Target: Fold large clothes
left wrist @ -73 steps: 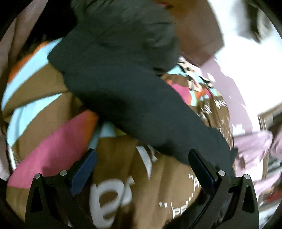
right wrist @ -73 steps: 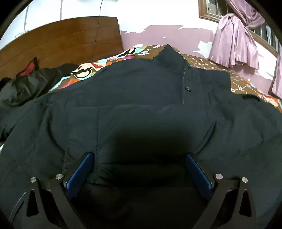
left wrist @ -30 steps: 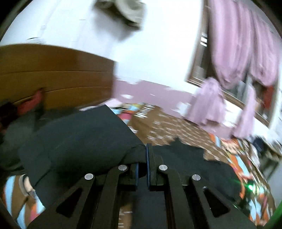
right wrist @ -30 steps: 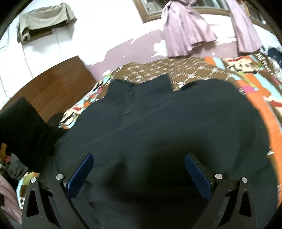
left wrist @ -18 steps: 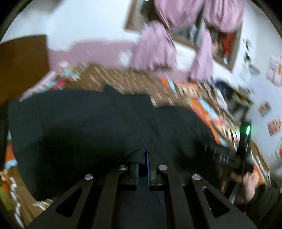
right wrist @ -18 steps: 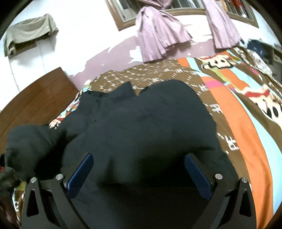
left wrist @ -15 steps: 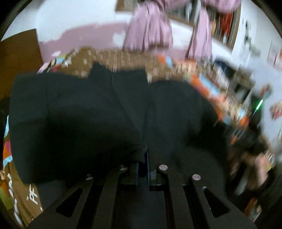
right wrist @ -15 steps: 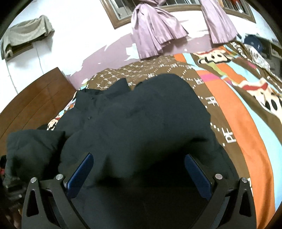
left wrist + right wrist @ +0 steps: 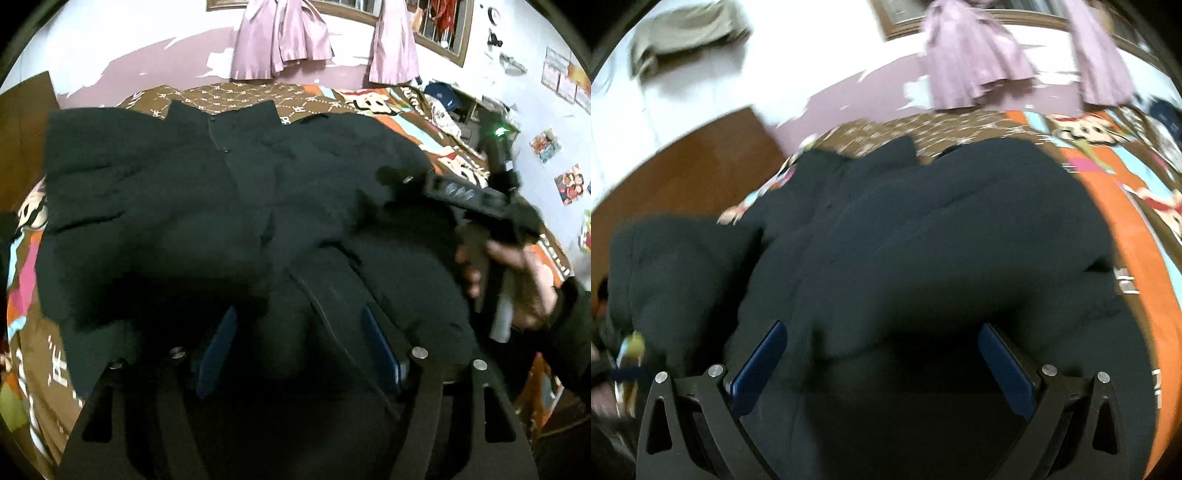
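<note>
1. Because a large black padded jacket (image 9: 207, 206) covers most of a bed with a patterned brown and orange bedspread (image 9: 373, 98), it fills the space ahead of both tongs, collar at the far end and hem nearest.
2. Ahead and to the left of the right gripper (image 9: 882, 358), a bulky fold of jacket, probably a sleeve (image 9: 676, 266), lies heaped beside the body. It looks only partly folded in.
3. Spread wide, the right gripper hovers over the near body panel with dark cloth beneath its blue pads, pinching nothing.
4. Partly spread, the left gripper (image 9: 299, 347) has a ridge of fabric with a seam line between its pads; whether they touch it cannot be told.
5. To fold well, likely let the padding settle flat, then pinch a firm edge, not loose puff.
6. Purple curtains (image 9: 284, 40) hang far ahead.
</note>
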Tool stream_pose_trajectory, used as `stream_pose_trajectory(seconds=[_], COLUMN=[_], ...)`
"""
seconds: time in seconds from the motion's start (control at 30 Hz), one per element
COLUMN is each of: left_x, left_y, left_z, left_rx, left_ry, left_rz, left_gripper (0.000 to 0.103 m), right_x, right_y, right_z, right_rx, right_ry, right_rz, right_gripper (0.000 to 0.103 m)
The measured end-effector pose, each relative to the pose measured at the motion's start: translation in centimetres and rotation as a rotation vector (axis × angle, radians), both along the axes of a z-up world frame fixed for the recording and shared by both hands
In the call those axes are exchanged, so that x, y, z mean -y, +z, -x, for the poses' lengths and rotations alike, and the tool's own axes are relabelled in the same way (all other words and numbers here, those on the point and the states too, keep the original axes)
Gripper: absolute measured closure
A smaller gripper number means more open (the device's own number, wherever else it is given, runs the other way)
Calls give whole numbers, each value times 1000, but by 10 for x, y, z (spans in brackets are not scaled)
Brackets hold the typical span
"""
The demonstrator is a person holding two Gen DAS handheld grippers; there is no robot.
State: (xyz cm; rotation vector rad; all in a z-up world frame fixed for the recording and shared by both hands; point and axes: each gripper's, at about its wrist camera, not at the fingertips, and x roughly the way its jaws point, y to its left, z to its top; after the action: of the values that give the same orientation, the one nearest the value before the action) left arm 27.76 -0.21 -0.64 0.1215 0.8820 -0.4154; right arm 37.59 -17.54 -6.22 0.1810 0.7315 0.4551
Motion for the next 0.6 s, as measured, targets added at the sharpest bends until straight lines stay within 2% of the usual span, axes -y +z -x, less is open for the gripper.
stream_pose_trajectory(seconds=[0.1,0.17,0.2,0.27,0.33,0.47,0.6], left_x=[-15,-32,-41,-61,-81,-117,-157], left_y=[6,10,12,14,14,10,11], left_z=[12,16,17,21,22,14,9], left_rx=[-11,7,16,43,52,6,-14], left_ry=[17,85,127,235,339,511,709], left_rz=[94,139,149,156,161,174,185], left_gripper=[39,36,33,14,13,13,13], right_x=[-26,-45,-54,-71,-89,-123,-149], right_y=[-4,-2,0,3,6,10,9], right_z=[15,29,35,46,57,68,72], right_rx=[35,80,99,140,182,241,309], right_ry=[100,179,211,275,333,403,410], right_rz=[43,85,105,148,179,238,311], right_gripper=[0,0,0,0,0,0,0])
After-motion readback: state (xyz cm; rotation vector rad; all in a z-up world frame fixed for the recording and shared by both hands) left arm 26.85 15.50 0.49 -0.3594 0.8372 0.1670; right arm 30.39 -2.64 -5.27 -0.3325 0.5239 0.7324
